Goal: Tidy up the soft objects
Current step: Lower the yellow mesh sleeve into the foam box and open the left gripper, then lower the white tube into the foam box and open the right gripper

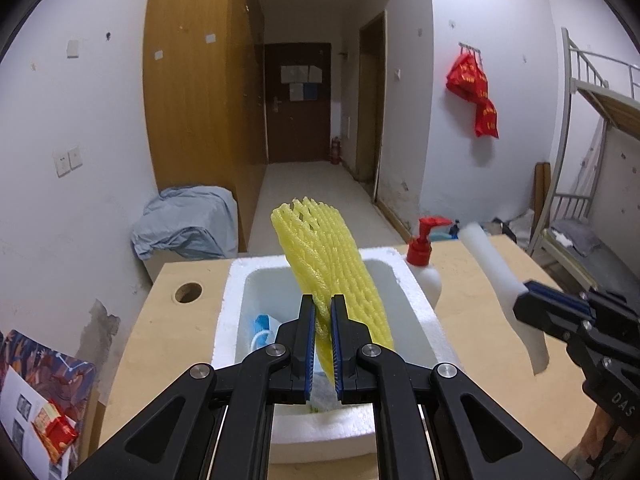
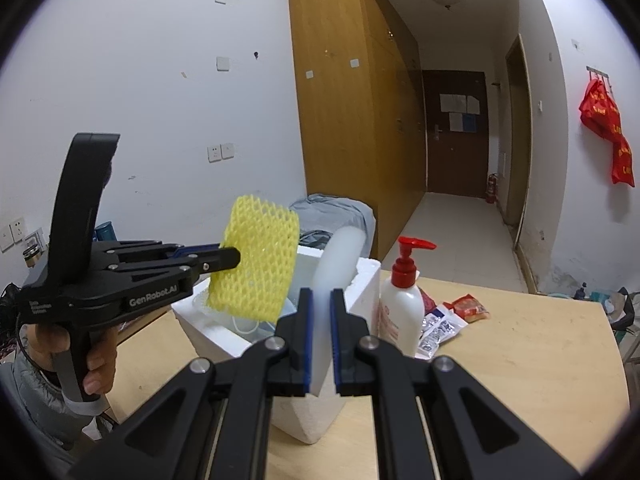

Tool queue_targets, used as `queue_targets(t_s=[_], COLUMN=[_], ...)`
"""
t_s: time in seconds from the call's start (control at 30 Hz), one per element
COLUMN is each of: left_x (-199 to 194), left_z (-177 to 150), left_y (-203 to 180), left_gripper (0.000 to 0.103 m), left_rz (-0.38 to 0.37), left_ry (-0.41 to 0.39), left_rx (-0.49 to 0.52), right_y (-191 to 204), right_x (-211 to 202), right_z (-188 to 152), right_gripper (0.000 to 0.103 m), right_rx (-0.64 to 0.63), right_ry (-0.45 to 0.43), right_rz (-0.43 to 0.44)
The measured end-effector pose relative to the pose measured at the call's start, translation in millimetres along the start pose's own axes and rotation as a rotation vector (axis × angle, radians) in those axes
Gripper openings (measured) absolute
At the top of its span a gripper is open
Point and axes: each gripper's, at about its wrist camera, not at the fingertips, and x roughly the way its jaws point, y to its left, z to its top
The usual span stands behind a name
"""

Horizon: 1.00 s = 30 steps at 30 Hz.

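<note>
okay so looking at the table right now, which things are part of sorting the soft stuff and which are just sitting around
Part of the job:
- yellow foam net, held in the left gripper
- white foam sheet, held in the right gripper
- white foam box, already holding some items

Just lying about:
- pump bottle with a red top
- snack packets beside it
- wooden table

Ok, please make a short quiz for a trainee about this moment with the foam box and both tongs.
1. What do the left tongs hold?
2. True or false: the yellow foam net lies flat on the table.
3. The pump bottle stands: A) inside the foam box; B) beside it; C) on the floor.

Key
1. The yellow foam net, held above the foam box.
2. False.
3. B.
</note>
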Motion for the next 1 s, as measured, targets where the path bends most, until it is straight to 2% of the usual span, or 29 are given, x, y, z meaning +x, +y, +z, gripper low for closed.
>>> queue_targets(t_s=[0.03,0.1,0.17,0.23,0.27,0.4,0.57,1.0], left_x=[0.5,1.9,1.1,-6.1,-8.9,-6.9,-12.4,-44.7], left_z=[0.0,0.2,0.0,-1.3,-1.1,-0.8,-2.3,-12.8], left_y=[-1.7,-2.1,-0.5,0.1,-0.1,1.0,5.6,29.5], left_gripper=[0.012,0.026,0.077,0.097,0.103,0.103,0.103,0.103], left_rz=[0.009,0.028,0.035,0.051,0.054,0.054,0.055,0.119], left_ry=[0.002,0.011,0.001,-0.056,-0.074,-0.057,-0.077,-0.127], left_rx=[0.011,0.016,0.010,0.007,0.012,0.021,0.003,-0.036], right_y=[0.2,0.0,-1.0,-1.2,-1.0,-1.0,1.0,20.0], right_x=[-0.5,-0.8,0.0,-0.2,-0.3,0.6,2.1,16.6], right_z=[-0.3,-0.1,0.0,-0.2,0.0,0.0,0.5,7.3], right_gripper=[0.010,0.010,0.010,0.010,0.010,0.010,0.010,0.010], right_rx=[0.000,0.001,0.002,0.001,0.002,0.001,-0.004,-0.033], right_ry=[0.001,0.001,0.001,0.002,0.003,0.006,0.006,0.015], right_rz=[0.000,-0.004,-0.006,-0.006,-0.008,-0.006,0.000,0.034])
